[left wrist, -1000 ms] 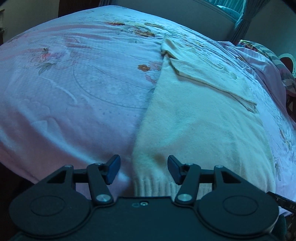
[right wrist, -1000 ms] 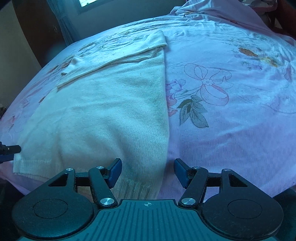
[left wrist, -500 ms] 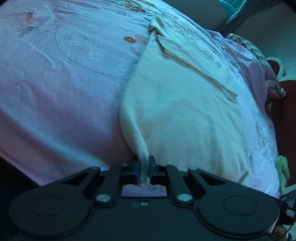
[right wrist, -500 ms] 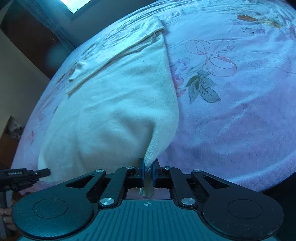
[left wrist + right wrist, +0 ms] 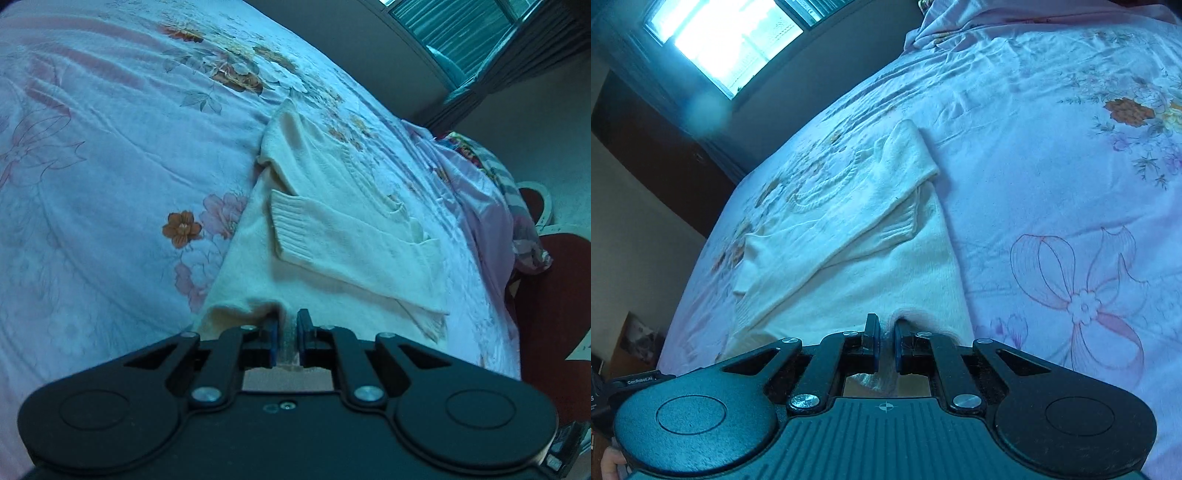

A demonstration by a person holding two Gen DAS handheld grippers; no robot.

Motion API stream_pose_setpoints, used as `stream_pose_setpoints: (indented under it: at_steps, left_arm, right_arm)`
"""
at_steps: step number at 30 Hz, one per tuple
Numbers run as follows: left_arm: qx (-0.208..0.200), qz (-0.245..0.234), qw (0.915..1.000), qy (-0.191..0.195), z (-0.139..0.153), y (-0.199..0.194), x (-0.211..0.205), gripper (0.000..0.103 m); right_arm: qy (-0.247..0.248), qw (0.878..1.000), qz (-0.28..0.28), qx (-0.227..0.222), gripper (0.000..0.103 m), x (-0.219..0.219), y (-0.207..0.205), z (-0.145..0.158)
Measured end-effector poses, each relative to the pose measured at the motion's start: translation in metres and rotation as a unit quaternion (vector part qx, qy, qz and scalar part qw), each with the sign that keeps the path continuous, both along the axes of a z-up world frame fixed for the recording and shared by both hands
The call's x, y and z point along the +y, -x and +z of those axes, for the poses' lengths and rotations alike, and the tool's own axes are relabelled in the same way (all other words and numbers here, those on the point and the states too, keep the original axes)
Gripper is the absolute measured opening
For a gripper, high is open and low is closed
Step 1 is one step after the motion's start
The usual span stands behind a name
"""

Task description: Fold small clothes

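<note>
A cream knit sweater point(image 5: 332, 236) is lying flat on a pink floral bedsheet point(image 5: 110, 166), with both sleeves already folded in across its chest. One ribbed cuff point(image 5: 291, 225) is resting on the body panel on the left gripper's side of the sweater, and the other cuff point(image 5: 901, 225) is lying near the sweater's opposite edge in the right wrist view.

The left gripper point(image 5: 287, 338) is pinching the sweater's bottom hem at one corner; cloth is showing between its blue pads, though the jaws are easing open slightly, so the hold looks light. The right gripper point(image 5: 884, 347) is clamped tight on the hem's other corner, with a tuft of cream knit bunched between its pads. The sweater's lower edge is puckering up into each grip and hanging off the sheet there.

Holding the two hem corners at once is probably meant to keep the bottom edge straight, so the lower half can be carried up over the folded sleeves toward the collar point(image 5: 827, 184) in one even fold. That fold is not yet laid: the sleeves and collar are uncovered. A slack left pinch could let that corner slip and skew the crease.

Beyond the sweater's collar end, a curtained window point(image 5: 727, 40) is lighting the room.
</note>
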State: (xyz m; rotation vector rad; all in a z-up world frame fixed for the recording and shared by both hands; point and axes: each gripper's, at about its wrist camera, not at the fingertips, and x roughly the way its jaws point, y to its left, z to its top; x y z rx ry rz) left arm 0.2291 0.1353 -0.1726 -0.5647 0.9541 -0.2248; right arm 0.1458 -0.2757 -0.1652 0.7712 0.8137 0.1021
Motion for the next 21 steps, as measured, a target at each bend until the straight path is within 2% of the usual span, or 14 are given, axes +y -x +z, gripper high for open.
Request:
stream_pose_setpoints:
  at_steps: [1, 2, 5, 6, 7, 8, 9, 10, 11, 16, 17, 19, 21]
  left_arm:
    - [0.013, -0.002, 0.9998, -0.014, -0.005, -0.008, -0.002, 0.021]
    - [0.028, 0.0, 0.9994, -0.019, -0.01, -0.013, -0.002, 0.024]
    - [0.028, 0.002, 0.9996, -0.003, -0.007, -0.012, 0.004, 0.032]
    - [0.018, 0.003, 0.9998, -0.009, -0.001, -0.008, 0.007, 0.043]
    - [0.007, 0.008, 0.9998, -0.018, 0.004, -0.005, 0.01, 0.058]
    - [-0.01, 0.014, 0.9994, -0.03, 0.012, 0.0, 0.014, 0.066]
    - [-0.026, 0.014, 0.9987, -0.041, 0.018, 0.003, 0.017, 0.074]
    - [-0.037, 0.011, 0.9977, -0.056, 0.023, 0.005, 0.019, 0.074]
    - [-0.044, 0.004, 0.9966, -0.07, 0.027, 0.005, 0.019, 0.073]
    - [-0.063, -0.058, 0.9889, -0.122, 0.027, 0.004, 0.003, 0.052]
    - [-0.067, -0.072, 0.9859, -0.135, 0.025, 0.004, -0.004, 0.051]
    - [-0.072, -0.09, 0.9809, -0.157, 0.019, 0.001, -0.016, 0.043]
    - [-0.074, -0.1, 0.9782, -0.166, 0.015, -0.002, -0.024, 0.041]
  right_arm:
    - [0.006, 1.0, -0.001, 0.009, 0.007, 0.0, -0.008, -0.004]
    - [0.015, 1.0, -0.004, 0.022, 0.007, 0.0, -0.014, -0.009]
    - [0.02, 1.0, -0.002, 0.013, 0.008, -0.003, -0.017, -0.01]
    - [0.024, 1.0, 0.001, 0.005, 0.012, -0.004, -0.016, -0.007]
    - [0.028, 1.0, 0.001, -0.001, 0.018, -0.005, -0.016, -0.004]
    - [0.029, 1.0, 0.0, -0.005, 0.023, -0.007, -0.016, -0.003]
    - [0.032, 0.999, -0.007, -0.008, 0.043, -0.01, -0.015, -0.002]
    - [0.041, 0.999, -0.021, -0.012, 0.058, -0.012, -0.015, 0.0]
    - [0.049, 0.998, -0.027, -0.017, 0.058, -0.014, -0.016, 0.001]
    - [0.112, 0.993, 0.004, -0.028, 0.058, 0.002, -0.013, 0.008]
    - [0.127, 0.991, 0.015, -0.03, 0.057, 0.008, -0.012, 0.009]
    - [0.148, 0.988, 0.031, -0.035, 0.048, 0.018, -0.011, 0.008]
    - [0.158, 0.986, 0.041, -0.035, 0.043, 0.024, -0.013, 0.006]
